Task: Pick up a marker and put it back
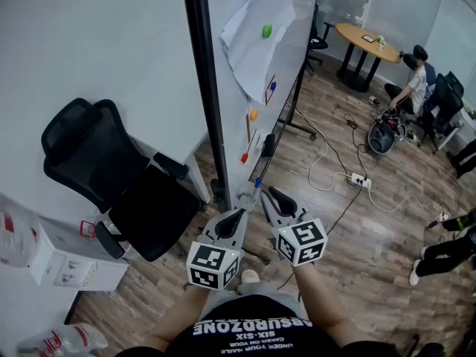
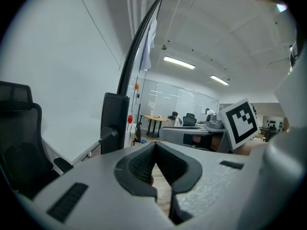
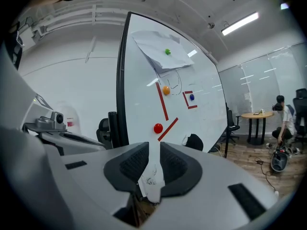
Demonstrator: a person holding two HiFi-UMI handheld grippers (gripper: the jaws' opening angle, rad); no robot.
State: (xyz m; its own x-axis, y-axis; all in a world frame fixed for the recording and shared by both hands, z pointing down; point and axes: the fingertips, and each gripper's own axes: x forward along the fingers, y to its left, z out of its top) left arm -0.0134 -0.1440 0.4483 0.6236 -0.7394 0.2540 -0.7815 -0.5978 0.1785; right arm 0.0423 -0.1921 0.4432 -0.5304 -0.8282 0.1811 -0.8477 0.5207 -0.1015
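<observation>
Marker grasped in the right gripper, with the white barrel pressed between both ribbed pads and the blue cap reaching out past the jaw tips. Seen from the right gripper view as a white barrel lying along the gap, with some dark print on it. Held in the air just in front of the lower corner of the whiteboard, close to its black frame post, touching neither as far as can be told.

Left gripper clenched with nothing inside, jaw tips meeting. Placed just beside the right gripper, on its left, at about the same height. Close to the marker, but apart from it.

On the whiteboard, above the marker: red magnet, orange magnet, blue magnet, and a green magnet pinning a sheet of paper. Also red drawn lines near the lower edge.

Black office chair left of the post, against the white wall.
</observation>
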